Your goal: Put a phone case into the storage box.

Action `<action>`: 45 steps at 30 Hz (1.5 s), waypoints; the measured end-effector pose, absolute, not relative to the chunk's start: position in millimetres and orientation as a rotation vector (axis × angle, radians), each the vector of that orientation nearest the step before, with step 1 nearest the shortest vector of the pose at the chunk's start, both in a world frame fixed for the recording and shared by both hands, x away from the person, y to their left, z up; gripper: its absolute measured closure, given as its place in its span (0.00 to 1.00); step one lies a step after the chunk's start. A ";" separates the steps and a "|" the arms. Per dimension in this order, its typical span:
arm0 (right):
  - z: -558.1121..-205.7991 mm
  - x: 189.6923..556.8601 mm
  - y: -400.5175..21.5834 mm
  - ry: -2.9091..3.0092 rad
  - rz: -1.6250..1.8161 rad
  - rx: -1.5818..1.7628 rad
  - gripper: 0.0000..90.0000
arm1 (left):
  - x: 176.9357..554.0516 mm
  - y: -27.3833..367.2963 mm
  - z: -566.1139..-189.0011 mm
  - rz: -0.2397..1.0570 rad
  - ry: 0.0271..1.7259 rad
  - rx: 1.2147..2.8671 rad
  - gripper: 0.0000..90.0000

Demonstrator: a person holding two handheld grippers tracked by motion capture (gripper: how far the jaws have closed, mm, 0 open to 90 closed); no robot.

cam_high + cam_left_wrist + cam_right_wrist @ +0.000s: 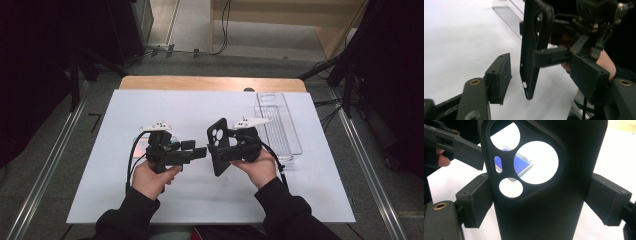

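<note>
Right gripper (231,145) fingers clamp the black phone case (219,146) (upright) — left gripper (199,150) fingers apart.

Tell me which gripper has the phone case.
The right gripper: its pads clamp the black phone case upright by its edges. The left gripper is open beside it, touching nothing.

The high view looks forward and down from above the person's side, taking in the whole white table (150,107) from well off. The left gripper view rides low on its gripper, looking across the table at the black phone case (534,50) close by. The right gripper view faces the same phone case (544,195) very near. All three views share the case and the table.
</note>
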State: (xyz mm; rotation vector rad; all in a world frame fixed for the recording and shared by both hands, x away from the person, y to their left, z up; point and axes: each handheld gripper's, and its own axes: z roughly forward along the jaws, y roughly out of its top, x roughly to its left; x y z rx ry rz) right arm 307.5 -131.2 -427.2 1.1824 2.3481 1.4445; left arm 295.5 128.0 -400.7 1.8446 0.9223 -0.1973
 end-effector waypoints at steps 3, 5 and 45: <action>-425.5 307.9 -135.4 2.358 1.446 1.175 0.13 | 296.3 129.7 -403.3 -0.199 0.910 1.882 0.36; -424.4 308.1 -138.7 2.367 1.443 1.174 0.13 | 296.8 131.9 -405.4 -0.195 0.903 1.903 0.36; -397.6 307.8 -181.3 2.491 1.475 1.112 0.13 | 283.0 186.2 -456.7 -0.177 0.781 2.213 0.33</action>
